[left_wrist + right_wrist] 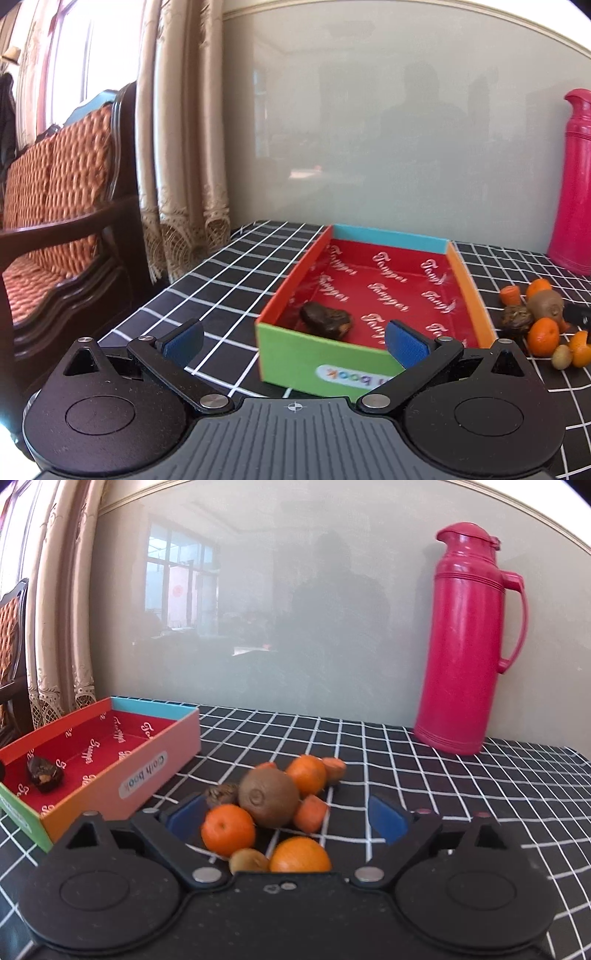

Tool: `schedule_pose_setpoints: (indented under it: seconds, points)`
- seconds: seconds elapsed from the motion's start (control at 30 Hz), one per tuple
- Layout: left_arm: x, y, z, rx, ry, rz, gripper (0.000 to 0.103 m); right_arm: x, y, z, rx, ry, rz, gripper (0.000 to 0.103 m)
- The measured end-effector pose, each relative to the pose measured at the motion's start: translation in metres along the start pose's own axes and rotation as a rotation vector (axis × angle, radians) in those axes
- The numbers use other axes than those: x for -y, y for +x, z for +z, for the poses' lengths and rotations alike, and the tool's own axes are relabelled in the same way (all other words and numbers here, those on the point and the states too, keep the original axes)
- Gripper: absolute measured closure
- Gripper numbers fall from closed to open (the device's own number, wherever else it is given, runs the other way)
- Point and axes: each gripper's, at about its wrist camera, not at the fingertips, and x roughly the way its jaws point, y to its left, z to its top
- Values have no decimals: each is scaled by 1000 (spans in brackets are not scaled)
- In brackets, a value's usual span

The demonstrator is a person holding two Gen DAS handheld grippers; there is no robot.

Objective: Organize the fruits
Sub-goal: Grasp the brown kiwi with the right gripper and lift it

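A coloured cardboard box [325,363] with a red lining stands on the checked cloth; it also shows in the right wrist view [155,764]. One dark brown fruit [325,319] lies inside it, also seen from the right [44,775]. A pile of fruit lies to the box's right: a kiwi [267,801], several oranges [228,829], carrot pieces [311,813] and a walnut-like fruit [221,794]. My left gripper [293,341] is open and empty in front of the box. My right gripper [286,818] is open, its fingers either side of the pile, holding nothing.
A tall pink thermos [471,642] stands at the back right against a glossy wall panel. A wooden chair with an orange cushion [55,206] and curtains [177,129] are left of the table. The cloth's left edge [155,291] is near the box.
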Motion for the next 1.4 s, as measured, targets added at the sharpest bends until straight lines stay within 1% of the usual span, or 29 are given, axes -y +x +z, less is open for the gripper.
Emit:
schedule_pose_setpoints:
  seconds: [0.13,0.2,0.23,0.3,0.43,0.57,0.63,0.67,0.77,0.83,0.93,1.0,1.07,1.2,1.27,1.4]
  points:
    - [-5,3,-1,-2,2,5,0,-7,15,6,-15,5,1,27]
    - [-7,3,-2,-2,2,3,0,-10,23,7,-30,10,-3,36]
    - [-8,3,-2,-2,1,2,0,-10,27,7,-37,13,-6,38]
    - [-9,4,-2,-3,-3,-1,0,-11,33,7,-54,15,-19,46]
    - [-10,5,-2,-1,-4,-7,0,-13,44,5,-90,19,-32,50]
    - [-13,6,-2,14,7,12,0,-14,47,5,-93,18,-30,50]
    - [-18,8,-1,17,-1,35,0,-15,50,5,-95,19,-28,49]
    - [-22,9,-1,17,-11,48,0,-15,52,5,-98,28,-25,49]
    - [-35,9,0,22,-57,55,0,-14,53,6,-98,32,-22,48]
    - [-41,8,-1,32,-73,67,0,-14,55,6,-97,18,-20,48]
    - [-47,10,-2,26,-92,77,0,-12,56,8,-105,30,-10,49]
    - [-50,11,-2,18,-97,75,0,-9,53,8,-105,31,-17,56]
    - [-51,12,-3,18,-90,80,0,-5,47,6,-105,35,-17,56]
    - [-53,13,-3,13,-98,77,0,-10,50,6,-105,-6,-27,53]
    - [-52,13,-3,13,-95,78,0,-15,56,7,-106,-27,-26,49]
    - [-49,14,-4,7,-79,77,0,-17,61,10,-116,-28,-23,48]
